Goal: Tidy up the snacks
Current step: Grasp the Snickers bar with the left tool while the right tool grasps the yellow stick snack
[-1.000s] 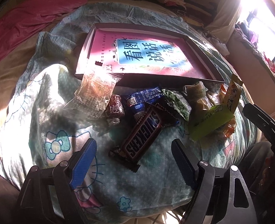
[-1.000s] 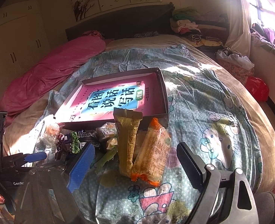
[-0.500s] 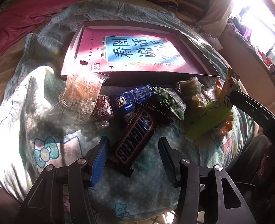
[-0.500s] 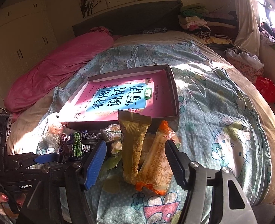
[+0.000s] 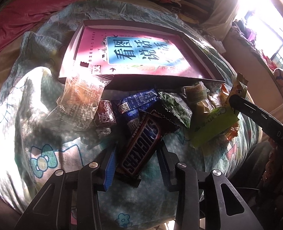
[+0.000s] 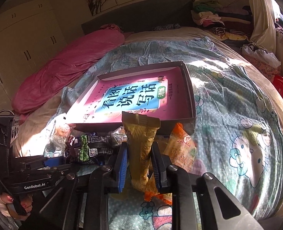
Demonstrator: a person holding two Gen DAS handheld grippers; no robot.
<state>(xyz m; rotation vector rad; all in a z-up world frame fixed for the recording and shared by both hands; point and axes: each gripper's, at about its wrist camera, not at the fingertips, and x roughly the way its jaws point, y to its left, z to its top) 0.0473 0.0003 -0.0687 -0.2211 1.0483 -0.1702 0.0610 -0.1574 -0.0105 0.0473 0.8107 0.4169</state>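
left view: snickers bar [image 5: 141, 145]; right view: yellow packet [image 6: 142, 149].

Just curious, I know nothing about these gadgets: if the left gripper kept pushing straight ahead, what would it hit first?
Probably the Snickers bar, already between the left gripper fingers; beyond lies a blue packet, though depth is unclear.

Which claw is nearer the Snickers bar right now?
Left. The left claw has its fingers on either side of the Snickers bar. The right claw is off to its right, closed on the yellow snack packet.
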